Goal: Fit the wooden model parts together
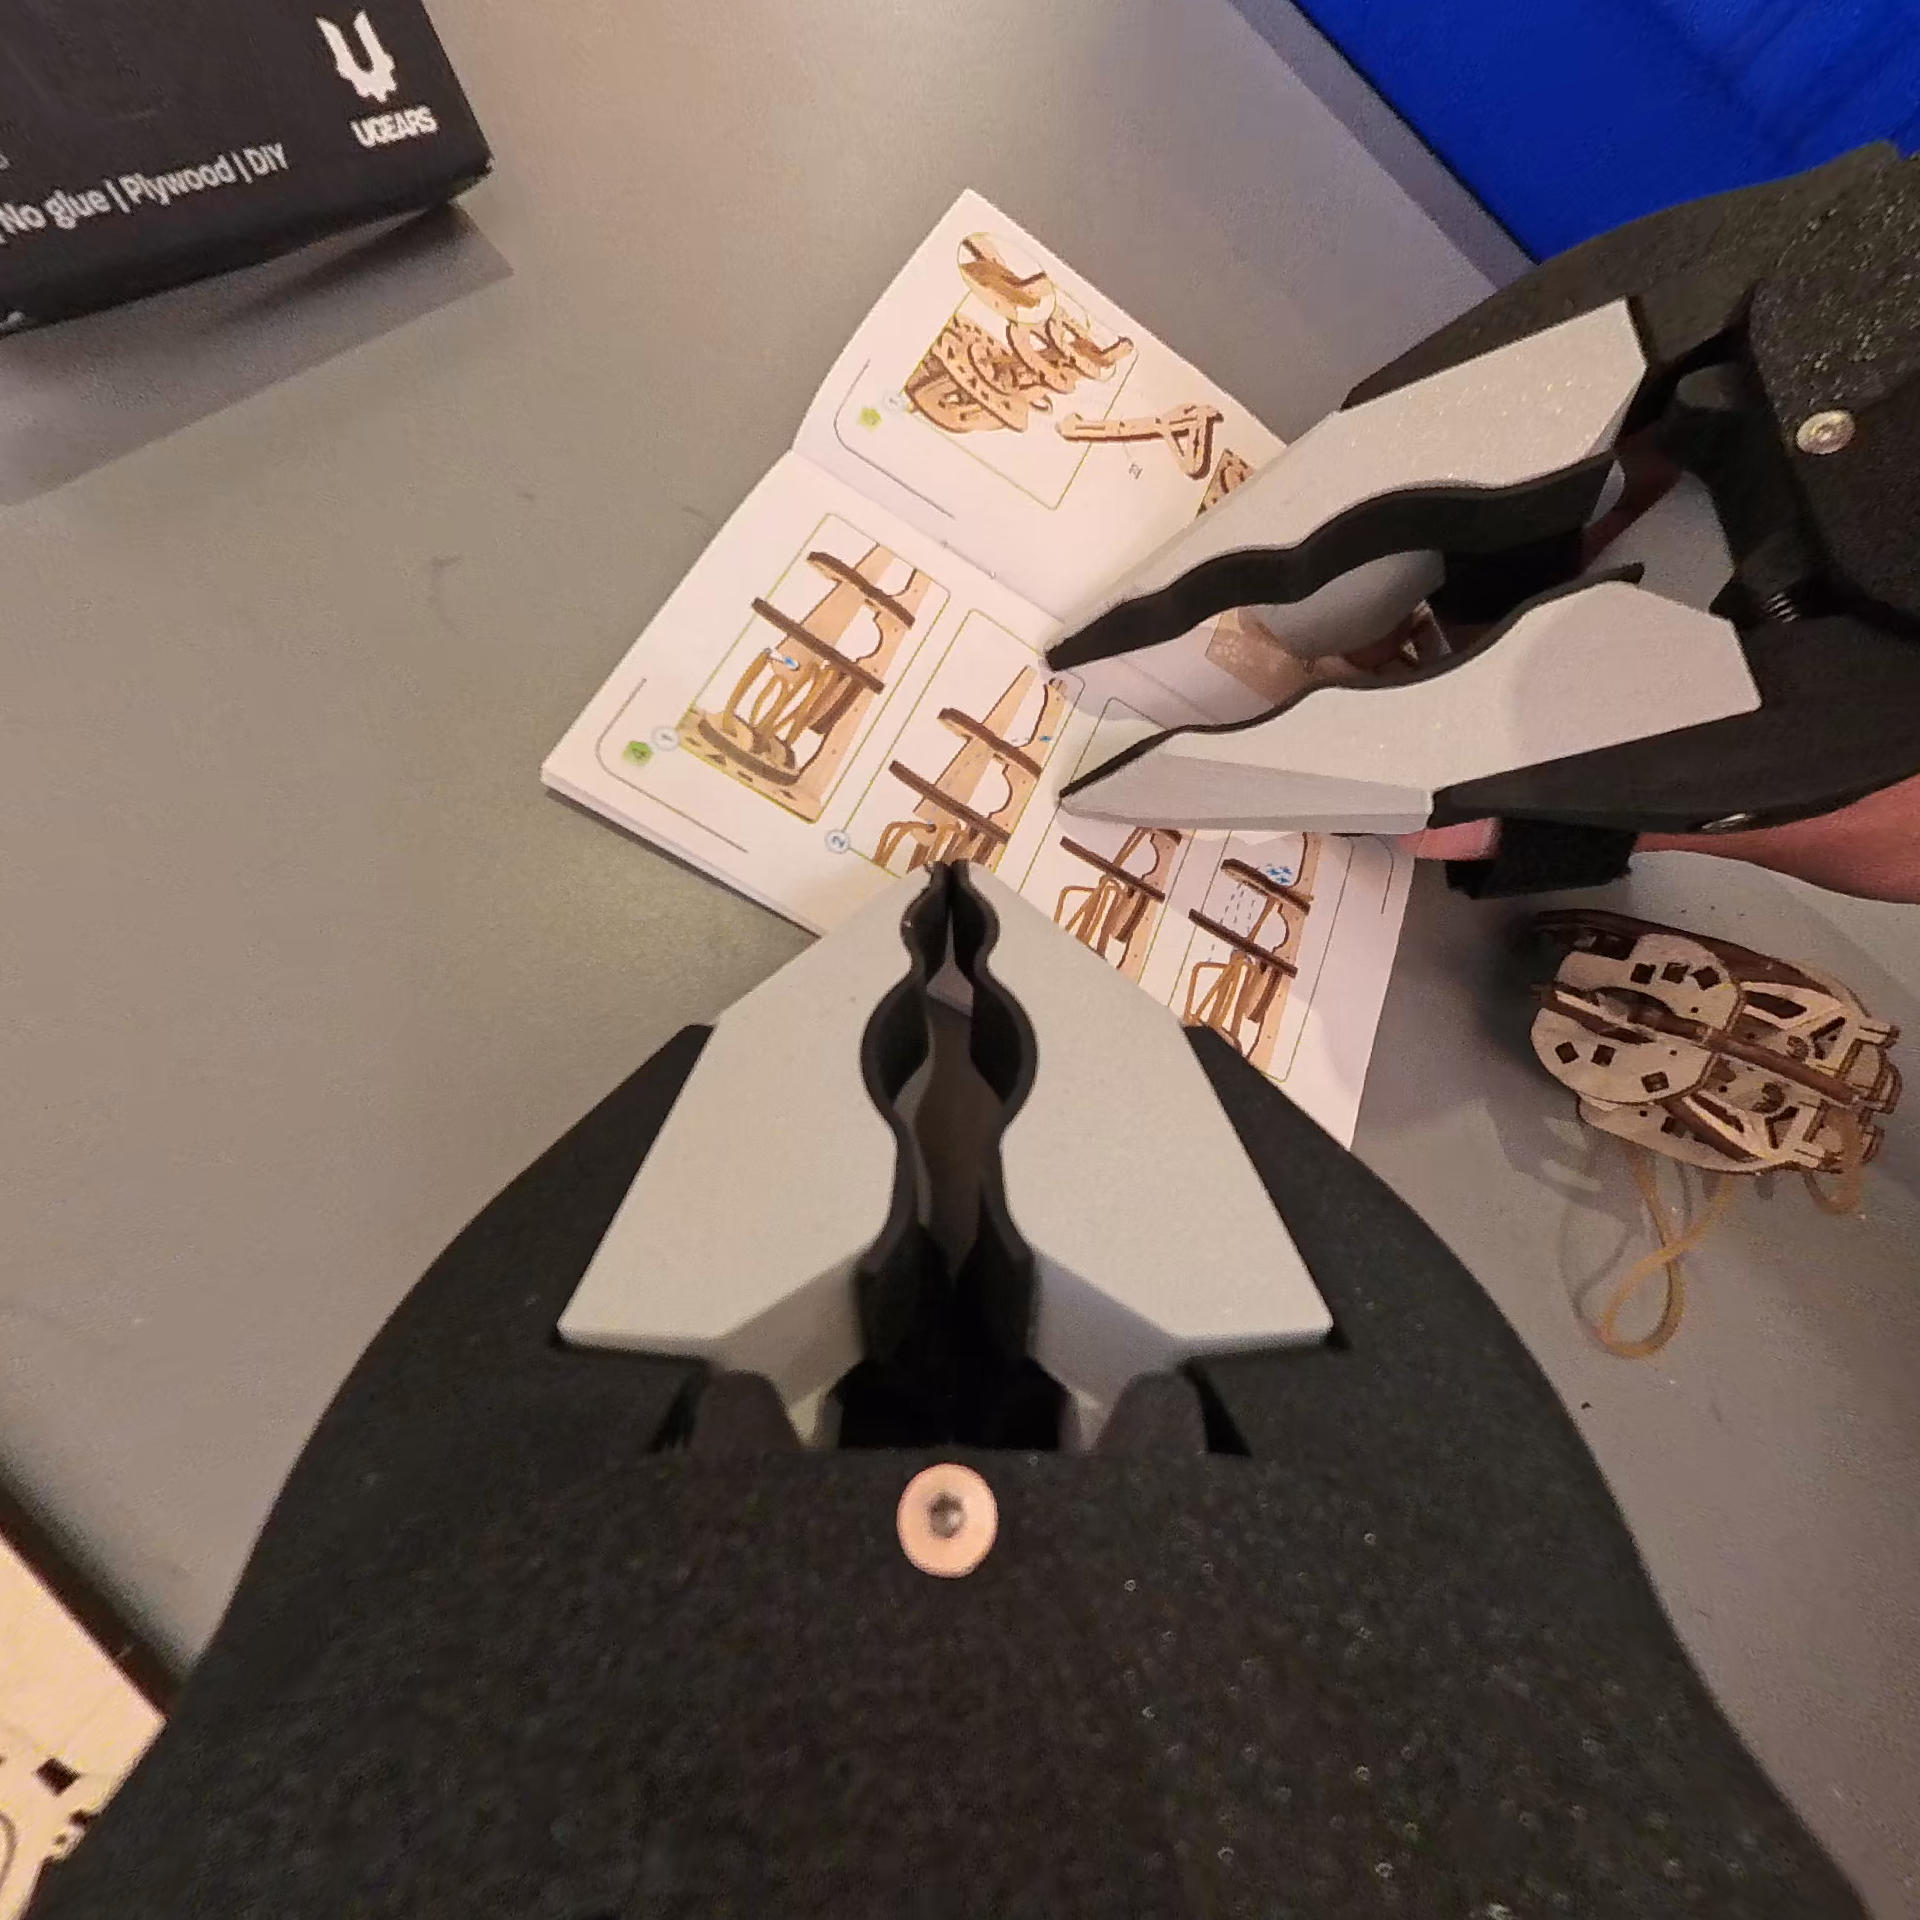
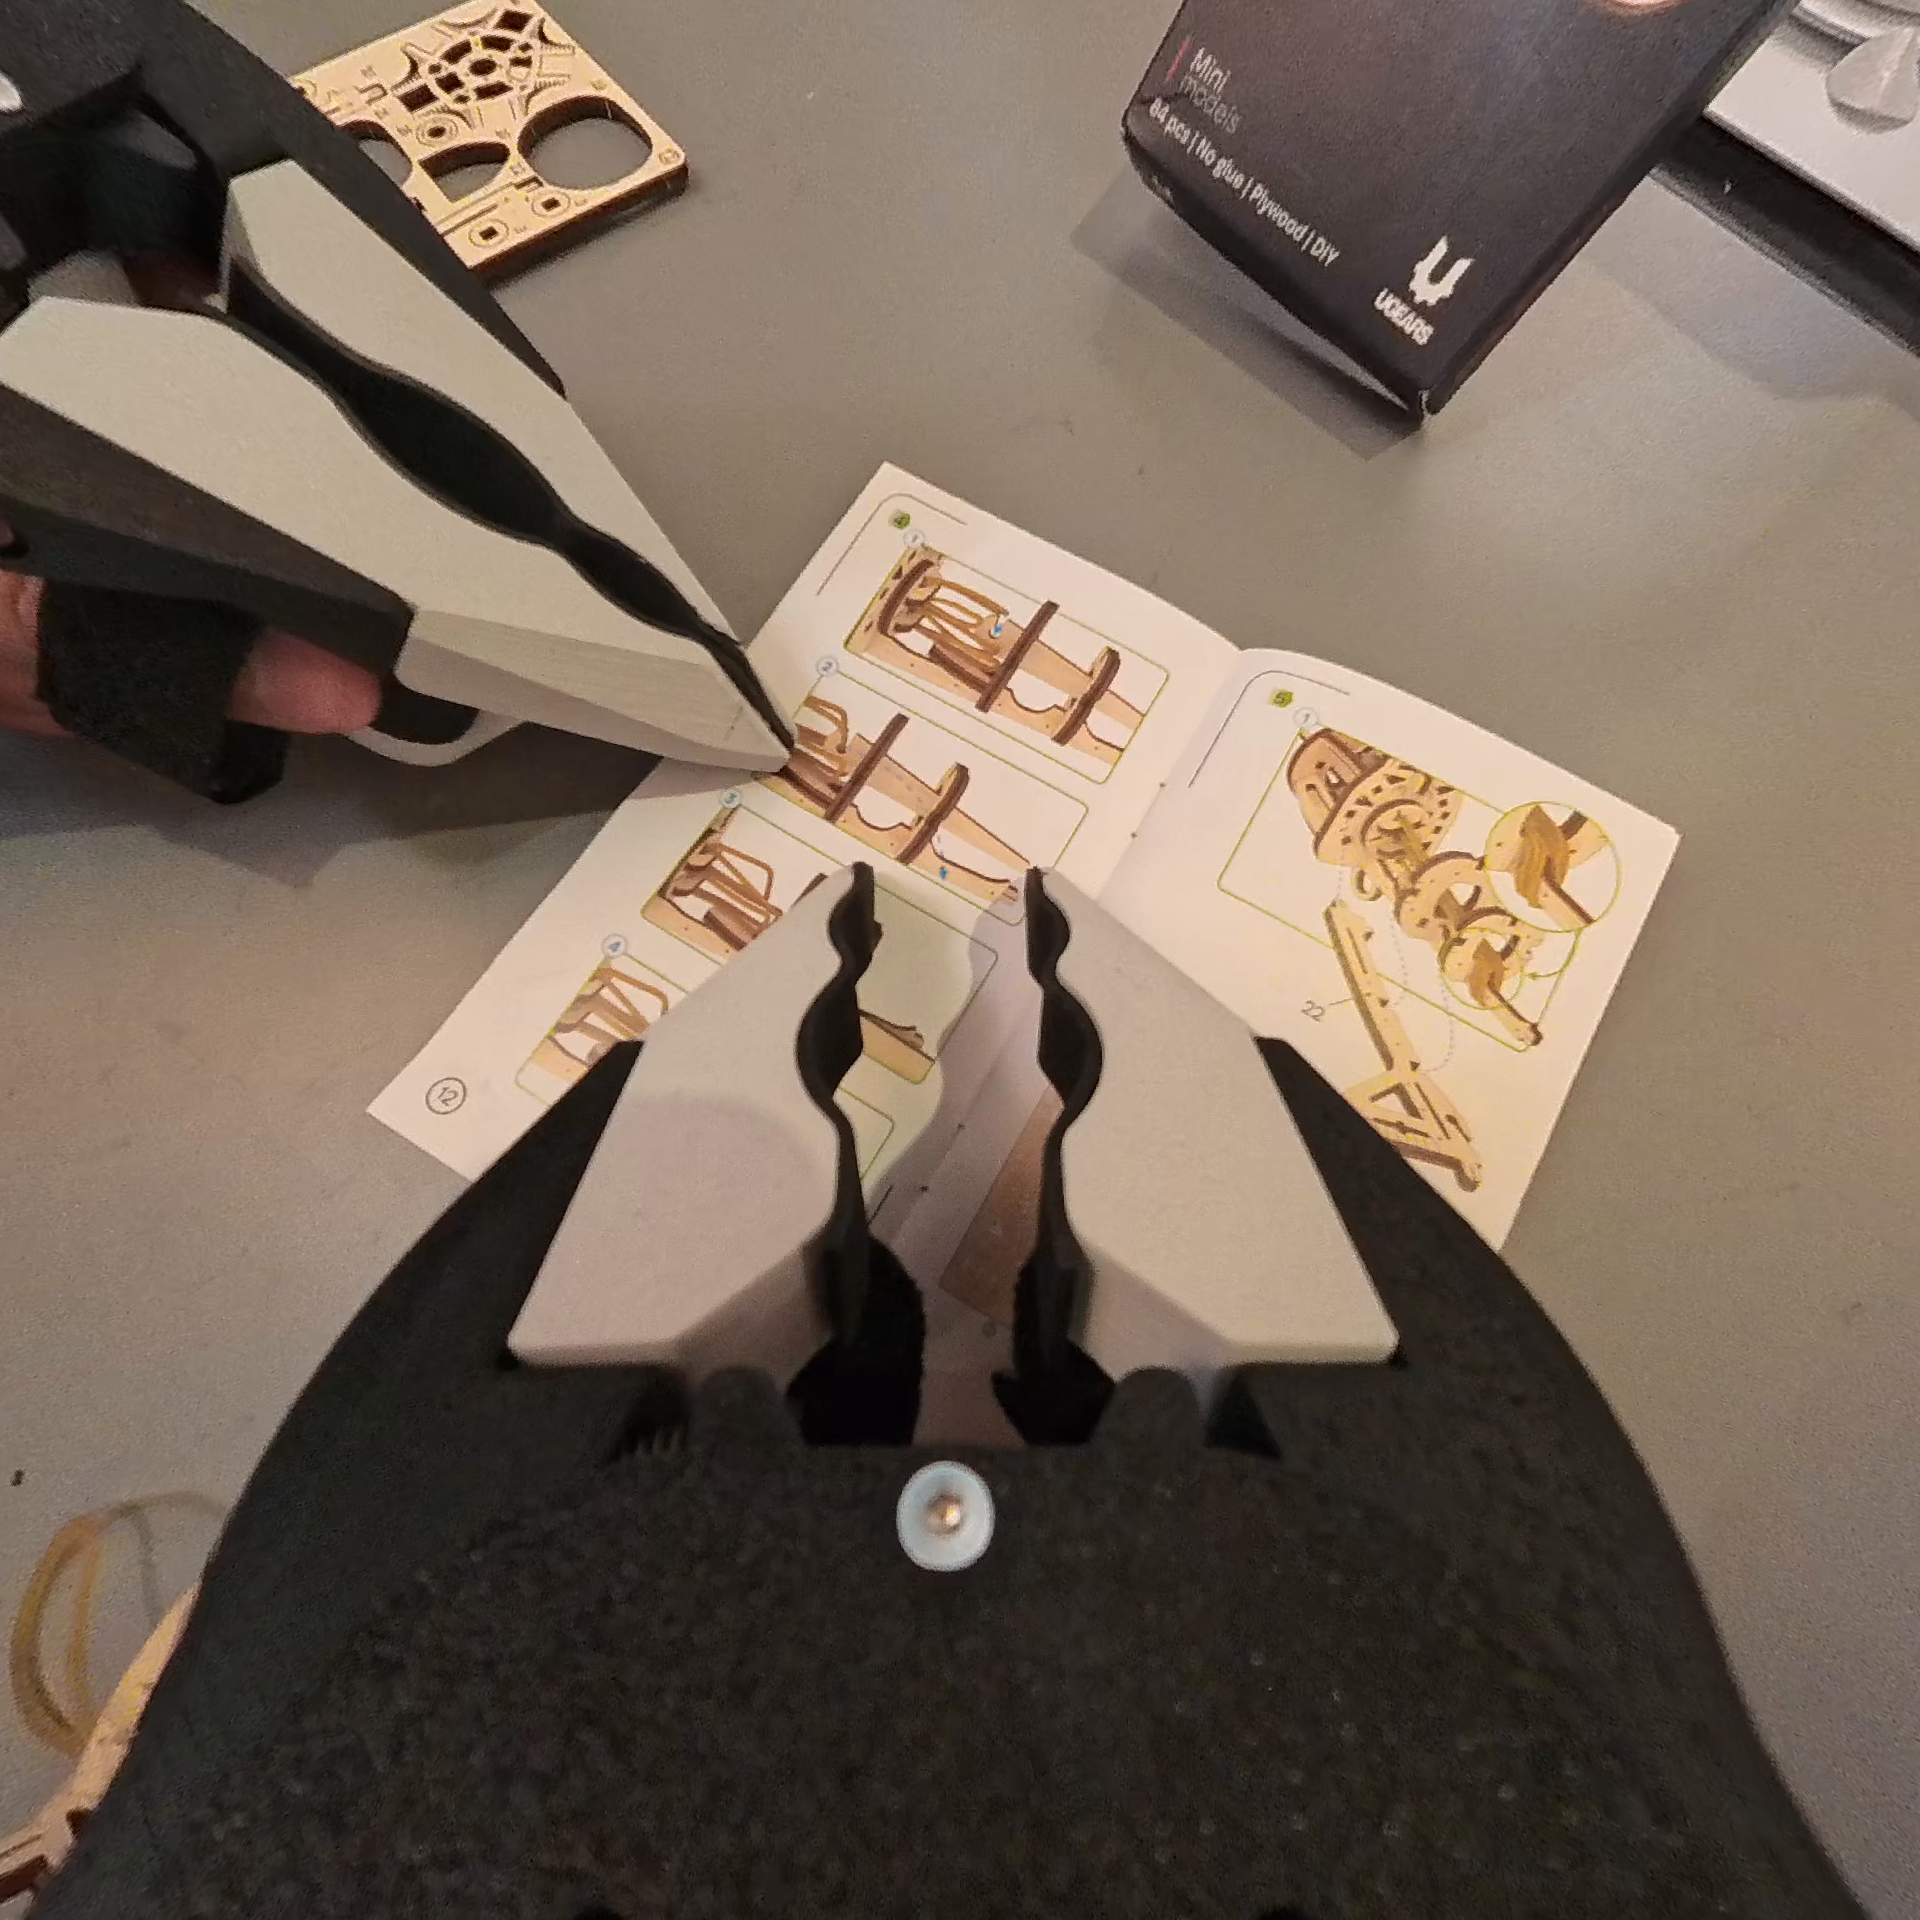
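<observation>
The left hand-held gripper (image 1: 951,883) is seen closed and empty, tips over the open booklet (image 1: 727,665). The right hand-held gripper (image 2: 943,883) is held partly open, empty, above the same pages. The wooden model (image 1: 1704,1049) lies on the grey bench (image 1: 312,831) beside the booklet; bare bench is seen leftward.

Pale wooden model assembly (image 1: 1704,1049) lying on grey table; punched-out plywood sheet (image 2: 499,156) flat.

Left claw (image 1: 951,878) closed and empty, right claw (image 2: 943,883) agape.
</observation>
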Tool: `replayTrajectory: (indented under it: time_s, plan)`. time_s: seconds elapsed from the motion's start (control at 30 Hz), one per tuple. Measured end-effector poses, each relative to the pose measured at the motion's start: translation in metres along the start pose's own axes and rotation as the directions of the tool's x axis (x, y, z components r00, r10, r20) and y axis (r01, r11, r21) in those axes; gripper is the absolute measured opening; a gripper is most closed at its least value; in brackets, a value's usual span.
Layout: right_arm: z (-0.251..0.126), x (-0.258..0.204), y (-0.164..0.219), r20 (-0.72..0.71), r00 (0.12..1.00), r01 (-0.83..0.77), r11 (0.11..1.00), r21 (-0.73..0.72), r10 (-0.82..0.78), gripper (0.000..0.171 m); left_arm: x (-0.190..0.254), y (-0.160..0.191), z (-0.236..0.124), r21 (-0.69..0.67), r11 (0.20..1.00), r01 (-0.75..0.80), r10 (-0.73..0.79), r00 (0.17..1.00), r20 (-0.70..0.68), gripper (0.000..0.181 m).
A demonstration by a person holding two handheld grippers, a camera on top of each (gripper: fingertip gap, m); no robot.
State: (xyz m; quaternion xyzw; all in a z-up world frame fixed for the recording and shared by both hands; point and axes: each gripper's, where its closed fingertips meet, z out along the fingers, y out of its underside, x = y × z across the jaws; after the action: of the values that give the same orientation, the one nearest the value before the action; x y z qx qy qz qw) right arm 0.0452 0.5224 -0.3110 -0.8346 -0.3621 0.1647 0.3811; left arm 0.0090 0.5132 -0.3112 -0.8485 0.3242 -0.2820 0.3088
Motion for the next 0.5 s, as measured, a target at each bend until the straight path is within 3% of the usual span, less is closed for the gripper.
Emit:
replayTrajectory:
  time_s: [0.5]
  plan:
    - [-0.0002,0.0023,-0.0001,-0.013,1.000,-0.010,1.000,0.000,0.010,0.025,-0.0001,0.0000,-0.0002,0.001,1.000,0.000,0.000,1.000,0.001,0.000]
